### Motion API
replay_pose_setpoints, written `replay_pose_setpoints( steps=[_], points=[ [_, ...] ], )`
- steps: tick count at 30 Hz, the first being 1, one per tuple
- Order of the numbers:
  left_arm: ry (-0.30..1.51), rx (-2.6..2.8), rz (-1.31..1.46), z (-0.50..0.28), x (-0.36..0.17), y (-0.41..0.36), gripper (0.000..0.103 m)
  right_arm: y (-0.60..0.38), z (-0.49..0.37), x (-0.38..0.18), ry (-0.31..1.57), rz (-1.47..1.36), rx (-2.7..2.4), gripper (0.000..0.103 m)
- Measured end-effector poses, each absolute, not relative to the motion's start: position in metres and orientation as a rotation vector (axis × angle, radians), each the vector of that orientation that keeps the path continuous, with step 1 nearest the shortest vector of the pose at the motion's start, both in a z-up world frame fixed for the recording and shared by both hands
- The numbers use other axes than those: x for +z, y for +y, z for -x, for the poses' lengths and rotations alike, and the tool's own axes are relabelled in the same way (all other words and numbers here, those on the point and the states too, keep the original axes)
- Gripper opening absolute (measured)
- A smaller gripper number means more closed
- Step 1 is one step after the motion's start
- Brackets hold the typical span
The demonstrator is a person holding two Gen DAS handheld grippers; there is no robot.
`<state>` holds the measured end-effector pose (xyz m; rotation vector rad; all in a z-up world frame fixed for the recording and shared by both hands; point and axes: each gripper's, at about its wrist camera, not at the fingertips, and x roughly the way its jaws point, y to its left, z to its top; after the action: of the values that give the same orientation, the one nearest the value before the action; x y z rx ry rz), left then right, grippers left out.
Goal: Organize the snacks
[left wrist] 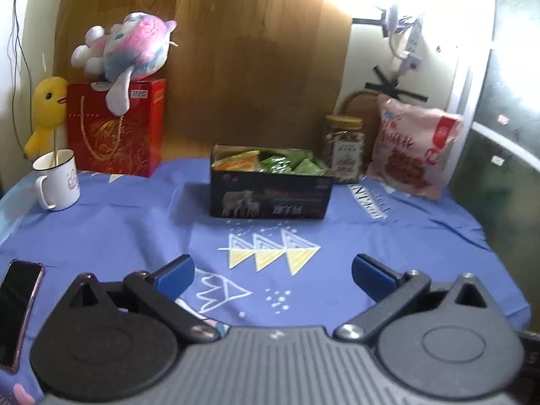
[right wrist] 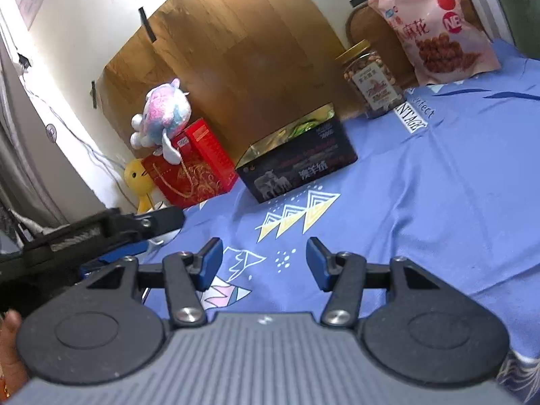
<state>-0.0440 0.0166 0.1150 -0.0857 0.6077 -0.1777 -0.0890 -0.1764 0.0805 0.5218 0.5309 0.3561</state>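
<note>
Far left in the left wrist view, a phone (left wrist: pixel 17 307) is lying at the cloth's edge, with a white mug (left wrist: pixel 59 180) and a red gift bag (left wrist: pixel 114 128) standing behind it; a plush toy (left wrist: pixel 131 47) is sitting on top of the bag. At centre, the dark open box (left wrist: pixel 270 185) is sitting on the blue tablecloth (left wrist: pixel 422 236), already holding orange and green snack packets (left wrist: pixel 287 163). Just to its right a clear jar (left wrist: pixel 344 148) of nuts is standing upright, and further right a pink snack bag (left wrist: pixel 411 145) is leaning against the wall. The left gripper (left wrist: pixel 271 273) is hovering well short of the box, jaws spread fully, nothing between them. The right gripper (right wrist: pixel 265 263) is likewise hanging over bare cloth, jaws parted and empty. Handling judgement: the jar is looking rigid, smooth and probably the heaviest item; taking it across the body below the lid should be safest, as a slick wall may be slipping under light pressure. The pink bag is looking light, puffy and crushable; pinching the top seam or an upper corner should be sparing the contents. The packets are looking light and crinkly.
</note>
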Motion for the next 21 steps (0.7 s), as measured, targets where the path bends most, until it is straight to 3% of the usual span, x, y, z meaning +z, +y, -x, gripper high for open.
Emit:
replay_pose_setpoints(
  steps=[8, 15, 21],
  points=[
    [0.569, -0.068, -0.007, 0.033, 0.099, 0.011, 0.103, -0.177, 0.087, 0.077, 0.527, -0.511, 0.325, 0.061],
    [0.723, -0.014, -0.063, 0.018, 0.074, 0.006, 0.103, -0.18, 0.084, 0.062, 0.548, -0.561, 0.309, 0.063],
    [0.707, 0.062, -0.136, 0.021, 0.067, 0.001, 0.103, -0.185, 0.085, 0.06, 0.554, -0.572, 0.308, 0.064]
  ],
)
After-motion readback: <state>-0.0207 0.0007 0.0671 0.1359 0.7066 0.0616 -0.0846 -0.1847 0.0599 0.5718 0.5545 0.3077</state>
